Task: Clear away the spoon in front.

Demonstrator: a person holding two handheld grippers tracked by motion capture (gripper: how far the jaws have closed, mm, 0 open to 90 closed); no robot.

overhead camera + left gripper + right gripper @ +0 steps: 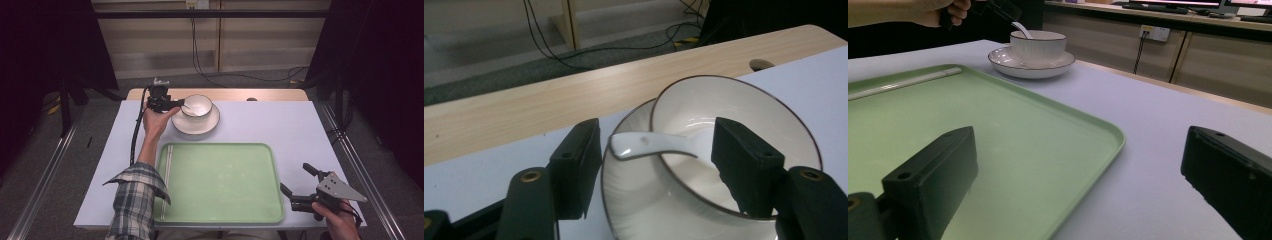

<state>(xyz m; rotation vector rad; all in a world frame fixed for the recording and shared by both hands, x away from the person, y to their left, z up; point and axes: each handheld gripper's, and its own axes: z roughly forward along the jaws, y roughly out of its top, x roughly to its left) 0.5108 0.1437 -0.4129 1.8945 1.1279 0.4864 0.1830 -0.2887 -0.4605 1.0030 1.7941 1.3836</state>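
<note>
A white bowl [197, 105] with a dark rim stands on a matching plate [194, 126] at the far middle of the table. A white spoon [651, 145] lies in the bowl, its handle sticking out over the rim toward my left gripper [659, 150]. That gripper [178, 103] is open, one jaw on each side of the spoon handle and neither touching it. My right gripper [296, 178] stands open over the table, just right of the green tray [220, 182], with nothing between its jaws [1078, 175].
White chopsticks [167, 175] lie along the tray's left side. A strip of wooden tabletop [574, 95] runs behind the plate, with a cable hole [761, 64]. Cables trail on the floor beyond the table's far edge.
</note>
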